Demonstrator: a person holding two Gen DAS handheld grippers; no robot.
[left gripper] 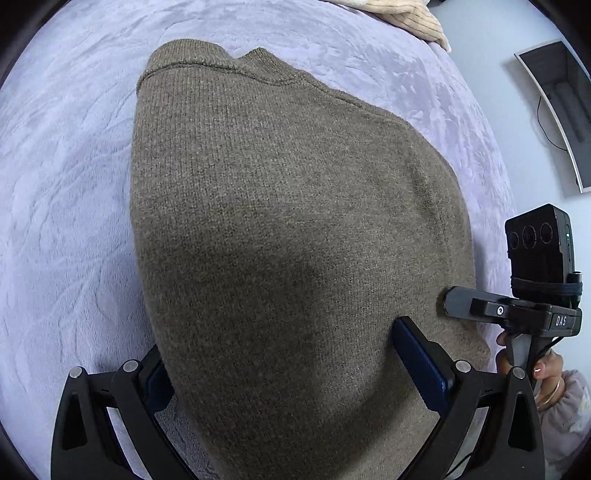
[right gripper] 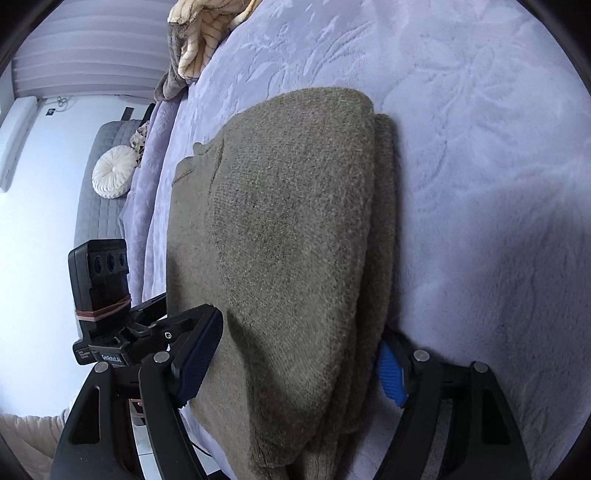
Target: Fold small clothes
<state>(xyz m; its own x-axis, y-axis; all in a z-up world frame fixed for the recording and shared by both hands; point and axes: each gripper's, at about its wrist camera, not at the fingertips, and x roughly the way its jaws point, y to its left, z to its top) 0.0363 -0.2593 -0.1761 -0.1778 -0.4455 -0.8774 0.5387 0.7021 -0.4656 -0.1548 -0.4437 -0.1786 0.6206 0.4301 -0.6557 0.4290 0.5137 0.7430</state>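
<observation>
Right wrist view: my right claw [right gripper: 295, 365] gapes wide astride the folded olive-brown knitted sweater [right gripper: 288, 236], gripping nothing; my left claw [left gripper: 284, 365] likewise.

The lavender blanket [right gripper: 480, 147] lies bare right of the folded brown sweater [right gripper: 295, 240] — open passage there. Far off, a heap of cream clothes [right gripper: 199, 48] blocks 1 corner.

bed [left gripper: 66, 155] wore a lilac embossed plush cover; folded brown knit sweater [left gripper: 280, 229] lay flat on it, cream striped fabric [left gripper: 410, 18] (bunched) at far edge.
</observation>
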